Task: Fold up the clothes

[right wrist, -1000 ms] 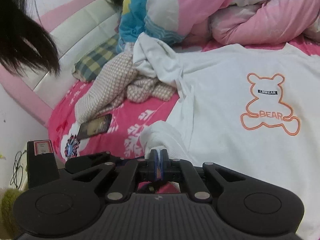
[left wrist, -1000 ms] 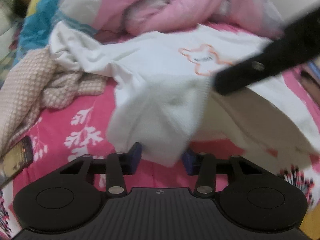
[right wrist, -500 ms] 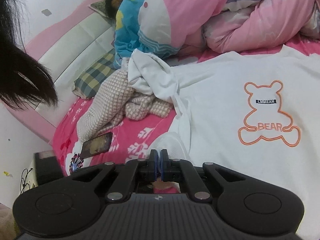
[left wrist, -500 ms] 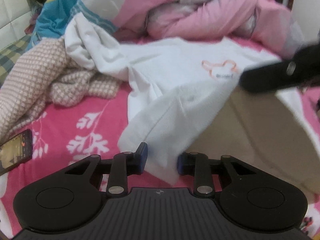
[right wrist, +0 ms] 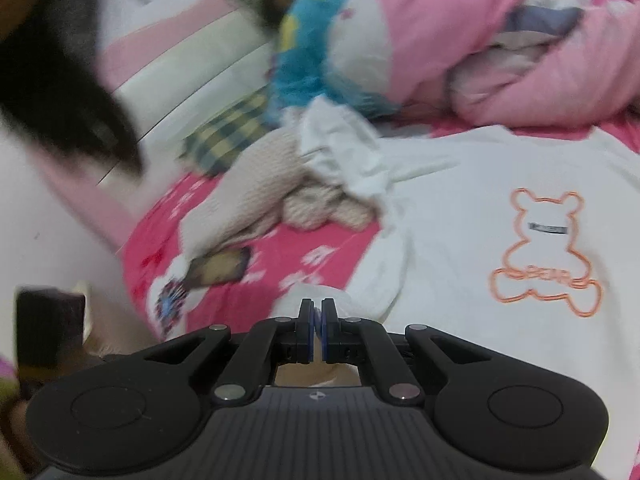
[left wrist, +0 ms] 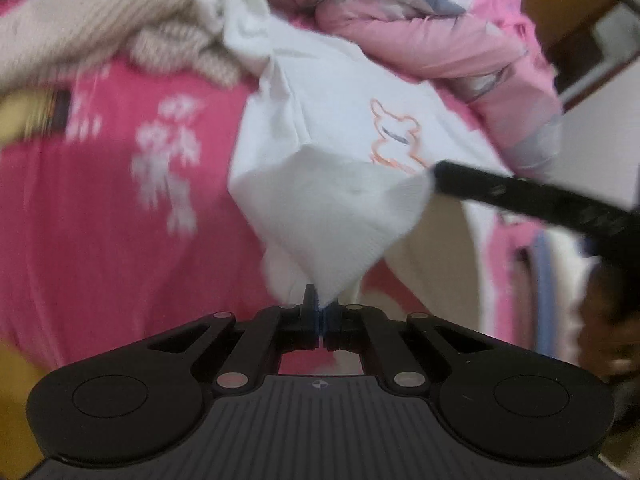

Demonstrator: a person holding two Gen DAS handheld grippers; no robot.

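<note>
So my left gripper [left wrist: 320, 312] is clamped tight on a corner of the white tee [left wrist: 332, 208], low centre of the left wrist view, and the cloth rises out of the jaws in a stretched cone toward mid-frame. The right gripper [left wrist: 520, 196] cuts in from the right edge of that same view as a dark blurry bar, its tip touching the lifted edge of the tee. In the right wrist view my right gripper [right wrist: 318, 320] has its jaws squeezed together too, with a bunched bit of the tee [right wrist: 460, 240] pinched between the blue pads [right wrist: 307, 324] at lower centre. The rest of the shirt lies spread on the pink sheet [right wrist: 312, 248] across the right half of that frame, front up, with the orange bear print [right wrist: 548, 252] at right of centre; the lettering on it is too smeared to read. A beige knit [right wrist: 256, 200] sits crumpled just left of the tee near mid-frame, touching its far sleeve. A phone [right wrist: 218, 266] lies on the sheet at lower left, beside the knit. A pink duvet [right wrist: 540, 72] is heaped along the top right, behind the shirt. Both views are pretty motion-blurred, the left one more so.
</note>
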